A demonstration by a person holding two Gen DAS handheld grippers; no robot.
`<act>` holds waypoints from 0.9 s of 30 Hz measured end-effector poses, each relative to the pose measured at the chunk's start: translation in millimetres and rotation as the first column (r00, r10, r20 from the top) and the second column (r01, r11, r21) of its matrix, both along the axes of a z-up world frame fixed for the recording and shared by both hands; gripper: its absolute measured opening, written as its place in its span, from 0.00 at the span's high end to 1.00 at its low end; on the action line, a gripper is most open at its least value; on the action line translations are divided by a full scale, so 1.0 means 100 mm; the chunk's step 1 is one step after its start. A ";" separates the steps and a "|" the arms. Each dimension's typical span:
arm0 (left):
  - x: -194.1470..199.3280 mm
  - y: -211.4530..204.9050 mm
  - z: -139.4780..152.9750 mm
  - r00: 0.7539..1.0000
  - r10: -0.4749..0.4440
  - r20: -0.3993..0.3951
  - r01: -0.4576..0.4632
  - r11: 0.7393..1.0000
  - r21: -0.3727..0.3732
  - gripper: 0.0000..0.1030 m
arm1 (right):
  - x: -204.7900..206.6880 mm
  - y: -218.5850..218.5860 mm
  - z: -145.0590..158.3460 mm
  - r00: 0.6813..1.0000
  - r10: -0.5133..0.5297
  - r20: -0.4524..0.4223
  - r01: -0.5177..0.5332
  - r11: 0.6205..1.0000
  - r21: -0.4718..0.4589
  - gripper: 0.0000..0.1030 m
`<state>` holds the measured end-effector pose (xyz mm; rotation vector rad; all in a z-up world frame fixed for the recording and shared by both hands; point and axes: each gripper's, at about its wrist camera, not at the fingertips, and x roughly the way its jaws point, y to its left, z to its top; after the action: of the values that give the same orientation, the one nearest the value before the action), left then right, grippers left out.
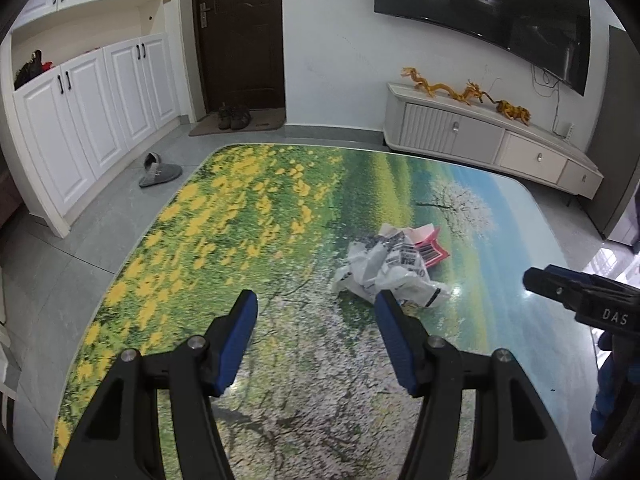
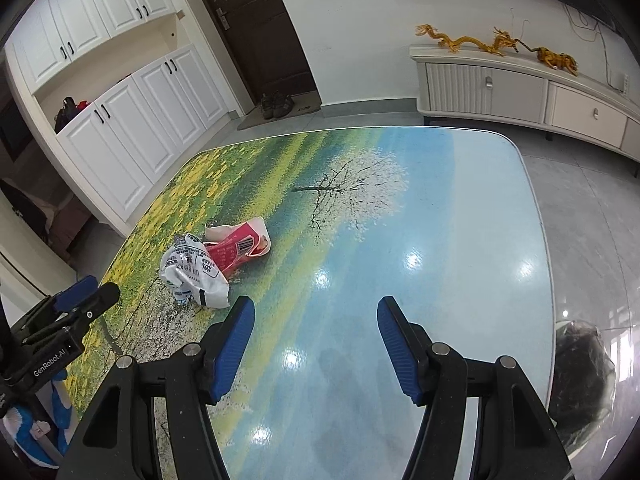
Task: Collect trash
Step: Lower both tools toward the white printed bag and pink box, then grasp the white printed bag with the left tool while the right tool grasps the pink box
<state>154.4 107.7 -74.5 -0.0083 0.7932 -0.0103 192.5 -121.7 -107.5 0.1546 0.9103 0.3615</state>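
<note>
Nearest, the left gripper (image 1: 316, 306) hangs over the glossy table (image 1: 280, 360) with its two ribbed blue pads (image 1: 236, 344) spread wide on black plastic arms and nothing between them; the right gripper (image 2: 316, 312) is spread the same way, empty, above the blue part of the tabletop; the table's smooth top is printed with a landscape of yellow flowers, green field, a white blossoming tree and pale sky, and it throws back bright spots of ceiling light; just beyond the left gripper's right pad lies the trash, a crumpled white plastic bag (image 1: 384, 268) with black print and barcodes, wrinkled and puffed, touching a flattened pink-red carton (image 1: 430, 246) with a white torn edge that lies behind it; both rest on the table near its middle, left of the right gripper; beside the table at the right edge sits a dark round bin (image 2: 582, 376) seen through a haze of glare; farther off, a grey slipper (image 1: 159, 172) lies on the grey tiled floor before panelled white cabinets (image 1: 92, 120); a dark wooden door (image 1: 240, 32) and a low pale sideboard (image 1: 480, 136) bearing golden dragon figures (image 1: 444, 88) stand at the far wall.
</note>
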 end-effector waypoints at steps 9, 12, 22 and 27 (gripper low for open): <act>0.39 -0.22 -0.16 0.994 -0.107 -0.028 0.104 0.990 -0.097 0.42 | 0.19 -0.02 -0.07 1.000 0.025 0.001 -0.025 1.000 0.017 0.40; 0.51 -0.30 -0.22 0.990 -0.136 -0.043 0.130 0.984 -0.119 0.42 | 0.23 -0.04 -0.10 1.000 0.026 -0.007 -0.025 0.999 0.027 0.40; 0.64 -0.21 -0.39 0.988 -0.146 -0.055 0.138 0.982 -0.126 0.42 | 0.39 0.21 -0.16 0.996 0.088 -0.011 -0.088 0.995 0.042 0.39; 0.55 -0.11 -0.40 0.986 -0.163 -0.043 0.156 0.978 -0.136 0.43 | 0.48 0.49 -0.20 0.989 0.149 -0.003 -0.149 0.988 0.047 0.37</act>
<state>209.7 96.4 -115.0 -0.0713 0.8442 -0.2157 240.8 -73.1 -127.3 0.1311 0.9229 0.5214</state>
